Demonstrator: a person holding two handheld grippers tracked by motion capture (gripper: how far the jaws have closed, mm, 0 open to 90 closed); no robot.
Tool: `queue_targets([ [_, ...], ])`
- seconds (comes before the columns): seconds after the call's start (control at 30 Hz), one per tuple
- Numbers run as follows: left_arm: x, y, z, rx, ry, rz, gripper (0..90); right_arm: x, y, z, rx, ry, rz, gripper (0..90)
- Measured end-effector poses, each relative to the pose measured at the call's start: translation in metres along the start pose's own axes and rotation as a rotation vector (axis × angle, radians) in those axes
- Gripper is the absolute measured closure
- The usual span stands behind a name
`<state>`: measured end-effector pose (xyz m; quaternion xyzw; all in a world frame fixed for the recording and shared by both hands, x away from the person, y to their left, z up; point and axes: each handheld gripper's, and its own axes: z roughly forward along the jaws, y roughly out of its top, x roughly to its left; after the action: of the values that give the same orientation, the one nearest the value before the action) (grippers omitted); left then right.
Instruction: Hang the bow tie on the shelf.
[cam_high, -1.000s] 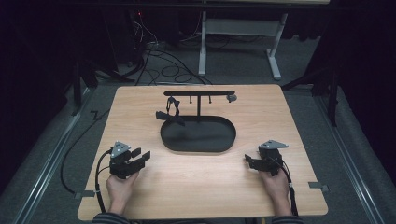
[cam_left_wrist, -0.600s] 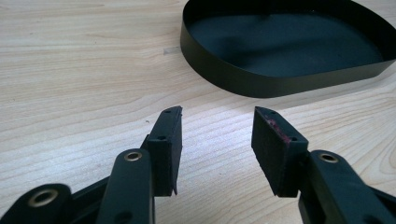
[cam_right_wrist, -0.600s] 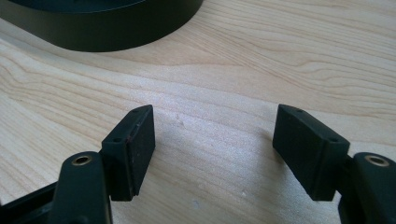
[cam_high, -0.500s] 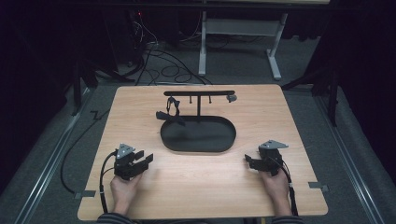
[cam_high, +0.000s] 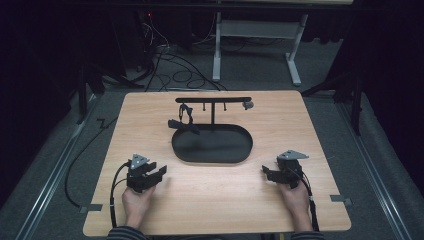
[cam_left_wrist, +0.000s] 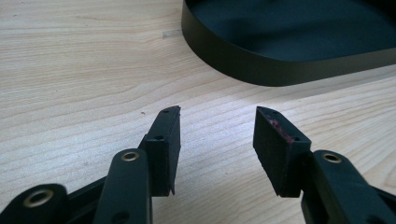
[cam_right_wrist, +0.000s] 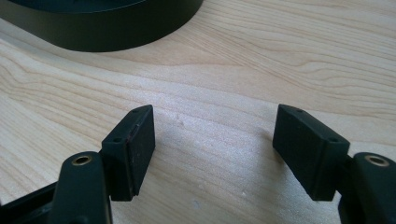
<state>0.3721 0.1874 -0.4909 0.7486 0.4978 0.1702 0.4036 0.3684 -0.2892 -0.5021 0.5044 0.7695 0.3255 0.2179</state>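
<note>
High view shows a black oval metal tray with a T-shaped black hanging rack at mid-table on a pale wooden tabletop. Left gripper and right gripper rest near the front edge, jaws apart, empty. Reaching in carelessly could likely topple the rack.

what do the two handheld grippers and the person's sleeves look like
Both the left gripper and the right gripper are black, each topped by a grey three-cornered plate and trailing a black cable. Their jaws are flat rectangular blocks on arms with brass-coloured rivets; one left pad shows reddish specks. The sleeves look striped.
</note>
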Motion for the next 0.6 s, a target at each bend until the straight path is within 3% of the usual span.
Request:
queue_targets([
  [0.13,-0.002,-0.001,0.006,0.016,0.021,0.016,50.2,0.000,0.000,0.000,-0.001,0.001,-0.001,31.1],
  [0.3,-0.004,-0.005,0.014,0.047,0.062,0.063,48.1,0.000,0.000,0.000,0.000,0.000,-0.001,31.1],
  [0.37,-0.006,-0.009,0.016,0.039,0.084,0.084,46.0,0.000,0.000,0.000,0.000,0.000,0.001,31.1],
  [0.6,-0.008,-0.009,0.017,0.043,0.084,0.097,41.9,0.000,0.000,0.000,0.000,-0.001,0.001,31.2],
])
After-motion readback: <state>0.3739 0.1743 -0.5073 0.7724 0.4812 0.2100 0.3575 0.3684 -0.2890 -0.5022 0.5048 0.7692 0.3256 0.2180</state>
